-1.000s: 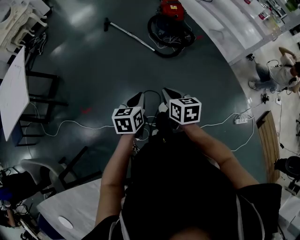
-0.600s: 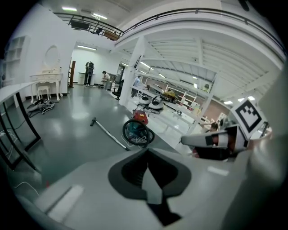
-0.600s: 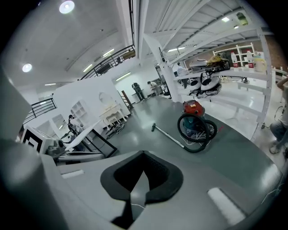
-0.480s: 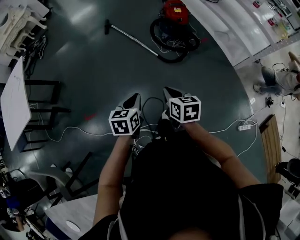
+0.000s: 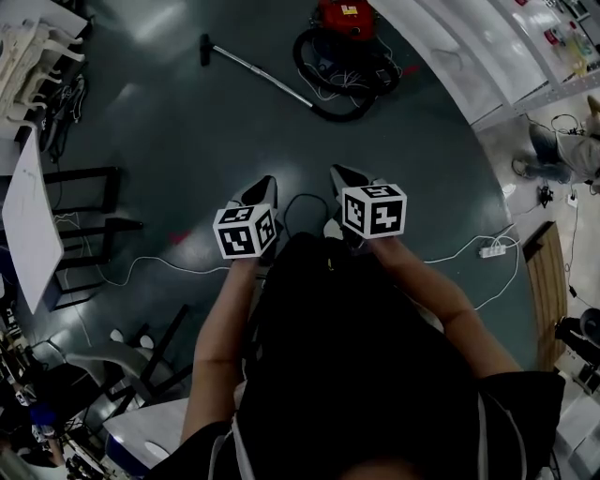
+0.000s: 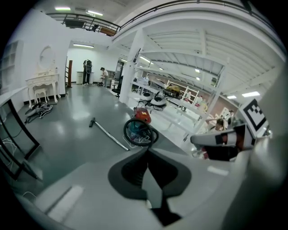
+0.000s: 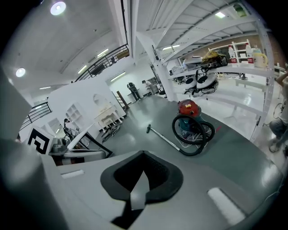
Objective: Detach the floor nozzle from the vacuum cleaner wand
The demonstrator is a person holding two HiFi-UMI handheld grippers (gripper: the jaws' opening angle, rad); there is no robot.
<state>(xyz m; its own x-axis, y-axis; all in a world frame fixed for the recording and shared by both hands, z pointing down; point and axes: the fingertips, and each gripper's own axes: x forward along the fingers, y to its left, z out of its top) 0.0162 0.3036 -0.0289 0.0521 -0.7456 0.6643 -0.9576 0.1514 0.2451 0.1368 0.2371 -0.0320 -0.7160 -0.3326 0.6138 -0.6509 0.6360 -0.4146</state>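
Observation:
A red vacuum cleaner (image 5: 344, 21) with a coiled black hose (image 5: 333, 94) lies on the dark floor far ahead. Its silver wand (image 5: 258, 72) runs left to a small black floor nozzle (image 5: 204, 49). The same wand (image 6: 109, 135) and nozzle (image 6: 92, 122) show in the left gripper view, and the wand (image 7: 164, 139) with its nozzle (image 7: 148, 128) in the right gripper view. My left gripper (image 5: 267, 184) and right gripper (image 5: 337, 173) are held side by side at chest height, both shut and empty, well short of the vacuum.
White cables (image 5: 141, 260) and a power strip (image 5: 490, 249) trail over the floor near my feet. Black-framed tables (image 5: 23, 225) stand at the left, a long white bench (image 5: 469, 66) at the right. A person (image 5: 562, 150) crouches at the far right.
Both grippers and I have moved forward over the floor toward the vacuum; the cables have slid nearer underneath. Jaws stay shut.

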